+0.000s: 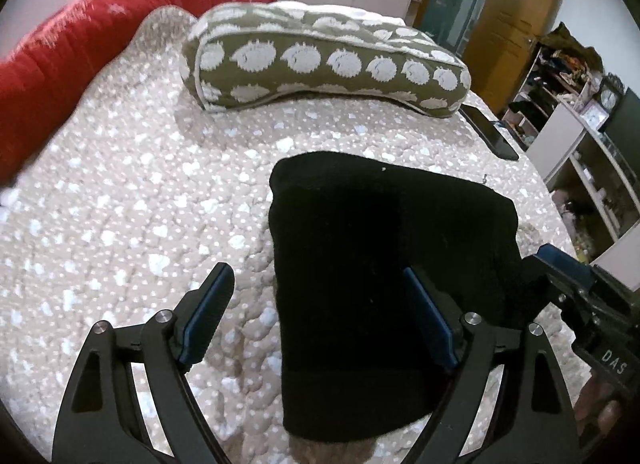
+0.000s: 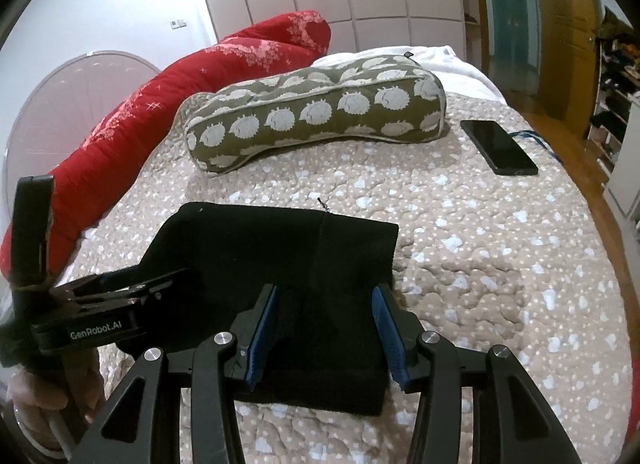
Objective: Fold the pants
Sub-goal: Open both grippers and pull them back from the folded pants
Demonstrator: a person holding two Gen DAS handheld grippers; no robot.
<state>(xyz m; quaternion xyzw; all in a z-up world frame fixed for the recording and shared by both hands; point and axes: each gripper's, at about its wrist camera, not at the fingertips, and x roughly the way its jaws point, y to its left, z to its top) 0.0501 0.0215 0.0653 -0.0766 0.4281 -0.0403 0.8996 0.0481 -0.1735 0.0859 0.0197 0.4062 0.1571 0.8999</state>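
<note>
We are hovering over the black pants (image 1: 384, 240), folded into a thick bundle on the quilted bed (image 1: 132, 204). Our left hand-held gripper (image 1: 320, 320) is gaping wide, empty; our right hand-held gripper (image 2: 326, 330) is standing half open, gripping nothing. Soft, limp and light, they are best pinched at a folded edge.

pants (image 2: 280, 264): 1, folded, under the tools | tools: 2, left tool (image 1: 316, 312), right tool (image 2: 324, 328) | olive pillow (image 2: 316, 112): 1 | red bolster (image 2: 168, 112): 1 | phone (image 2: 498, 146): 1, beyond the tools
</note>
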